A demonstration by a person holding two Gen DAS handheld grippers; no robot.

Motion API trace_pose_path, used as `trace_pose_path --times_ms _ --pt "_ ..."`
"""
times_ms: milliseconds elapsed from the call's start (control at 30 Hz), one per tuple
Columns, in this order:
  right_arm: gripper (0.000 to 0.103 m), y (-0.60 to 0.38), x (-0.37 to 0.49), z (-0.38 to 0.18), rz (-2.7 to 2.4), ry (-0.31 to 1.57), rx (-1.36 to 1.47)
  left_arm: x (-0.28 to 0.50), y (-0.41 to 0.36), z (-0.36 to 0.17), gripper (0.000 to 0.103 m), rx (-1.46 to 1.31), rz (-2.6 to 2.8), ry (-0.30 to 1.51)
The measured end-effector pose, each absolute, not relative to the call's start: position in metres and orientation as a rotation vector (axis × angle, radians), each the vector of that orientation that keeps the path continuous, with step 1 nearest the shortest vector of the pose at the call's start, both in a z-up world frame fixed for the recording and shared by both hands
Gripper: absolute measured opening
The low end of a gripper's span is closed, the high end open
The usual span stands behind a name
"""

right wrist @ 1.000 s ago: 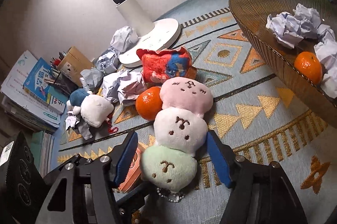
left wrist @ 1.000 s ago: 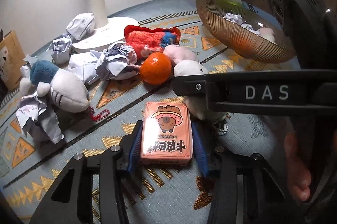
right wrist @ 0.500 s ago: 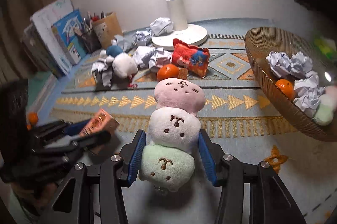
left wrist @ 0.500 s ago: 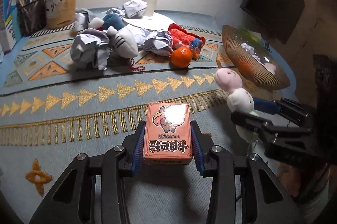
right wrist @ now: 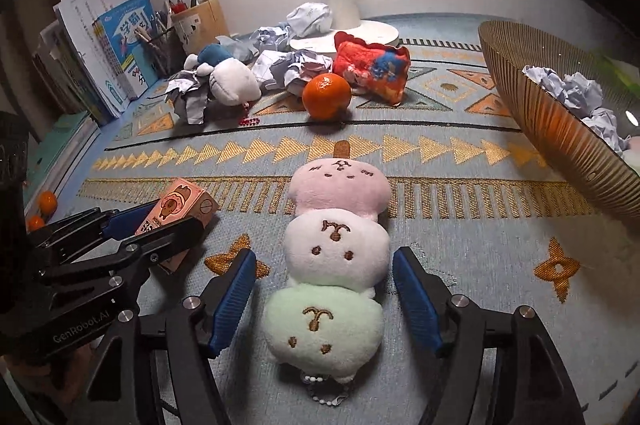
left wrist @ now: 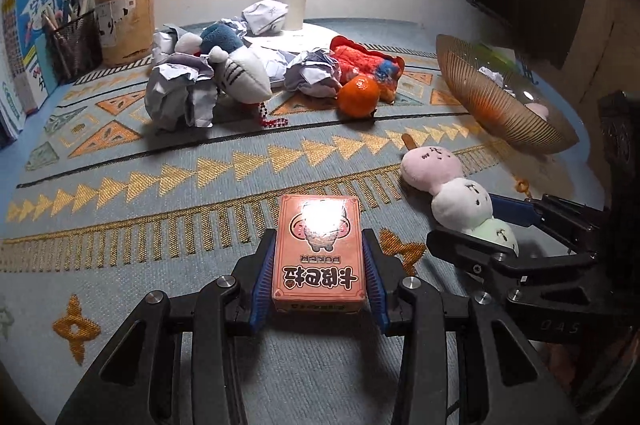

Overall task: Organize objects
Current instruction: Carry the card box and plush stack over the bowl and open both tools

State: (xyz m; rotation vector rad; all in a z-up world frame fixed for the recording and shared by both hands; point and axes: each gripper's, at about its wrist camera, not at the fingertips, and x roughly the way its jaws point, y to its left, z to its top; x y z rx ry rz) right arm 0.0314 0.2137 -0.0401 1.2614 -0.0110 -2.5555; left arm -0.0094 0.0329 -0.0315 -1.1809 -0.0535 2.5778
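My left gripper (left wrist: pixel 318 265) is shut on a pink card box (left wrist: pixel 319 249), which also shows in the right wrist view (right wrist: pixel 176 215), low over the patterned rug. My right gripper (right wrist: pixel 324 299) is open, its blue pads apart on both sides of a pink, white and green dango plush (right wrist: pixel 334 257) that lies on the rug. The plush (left wrist: pixel 460 197) lies to the right of the box in the left wrist view. An orange (right wrist: pixel 326 95), a red plush (right wrist: pixel 372 65), a shark plush (right wrist: pixel 224 77) and crumpled paper (right wrist: pixel 296 67) lie further back.
A ribbed amber bowl (right wrist: pixel 560 129) at the right holds crumpled paper and an orange. A white lamp base (right wrist: pixel 344 33) stands at the back. Books (right wrist: pixel 112 45) and pen holders (right wrist: pixel 196 19) stand at the back left. Two small oranges (right wrist: pixel 42 209) lie at the left edge.
Both grippers pulled back from the pile toward the near rug. The left one carried the card box. The right one set the dango plush down and opened its fingers.
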Motion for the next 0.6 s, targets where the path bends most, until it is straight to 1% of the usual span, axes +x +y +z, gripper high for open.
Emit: trace_pose_path --times_ms 33,67,133,167,300,367,433,600 --pt "0.069 0.213 0.032 -0.040 -2.560 -0.008 1.257 -0.009 0.032 -0.031 0.037 -1.181 2.584 -0.056" --pt "0.066 0.214 0.033 -0.040 -2.573 -0.014 1.254 -0.009 0.031 -0.032 0.037 -1.184 2.589 -0.062" --pt "0.052 0.220 0.035 -0.039 -2.607 -0.042 1.239 -0.010 0.029 -0.031 0.037 -1.186 2.600 -0.073" --pt "0.049 0.223 0.037 -0.038 -2.602 -0.070 1.220 -0.009 0.030 -0.031 0.037 -1.186 2.603 -0.070" --pt "0.047 0.226 0.042 -0.032 -2.629 -0.079 1.177 -0.007 0.037 -0.028 0.037 -1.187 2.624 0.001" --pt "0.047 0.229 0.048 -0.027 -2.620 -0.110 1.142 -0.005 0.042 -0.017 0.037 -1.190 2.588 -0.041" --pt "0.047 0.238 0.055 -0.015 -2.602 -0.176 1.101 -0.004 0.052 0.007 0.037 -1.116 2.533 -0.097" --pt "0.047 0.287 0.068 0.050 -2.718 -0.278 0.885 -0.019 0.107 0.072 0.037 -0.887 2.504 -0.011"
